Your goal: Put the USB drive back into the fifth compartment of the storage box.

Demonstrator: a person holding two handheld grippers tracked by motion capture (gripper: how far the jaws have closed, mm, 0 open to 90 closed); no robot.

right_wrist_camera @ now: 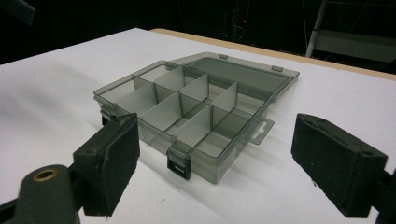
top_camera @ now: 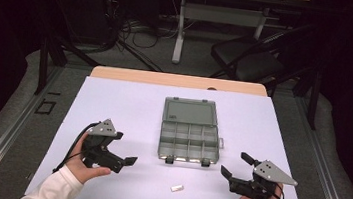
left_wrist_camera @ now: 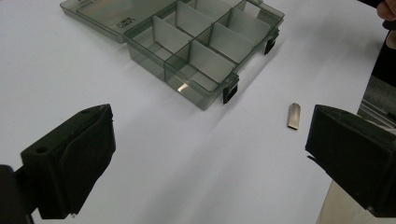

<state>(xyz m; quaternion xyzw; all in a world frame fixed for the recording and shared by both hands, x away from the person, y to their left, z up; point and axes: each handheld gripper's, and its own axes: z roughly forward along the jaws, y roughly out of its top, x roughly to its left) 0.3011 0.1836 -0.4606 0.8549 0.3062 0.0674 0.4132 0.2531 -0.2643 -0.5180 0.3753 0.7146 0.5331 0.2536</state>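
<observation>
A smoky clear plastic compartment box (top_camera: 190, 136) lies open in the middle of the white table (top_camera: 123, 103), its lid (top_camera: 190, 111) folded flat toward the far edge and its 2 black latches (top_camera: 169, 159) facing the person. Dividers split the tray into 2 rows of small cells; from here I cannot make out anything in them. A small pale flat piece (top_camera: 176, 187) rests on the table in front of the box, nearer the person and well apart from it. The left gripper (top_camera: 124, 153) hovers left of the box, jaws spread wide and holding nothing. The right gripper (top_camera: 236, 165) sits right of the box, likewise spread wide and empty, pointing at the latched front corner (right_wrist_camera: 180, 161).
</observation>
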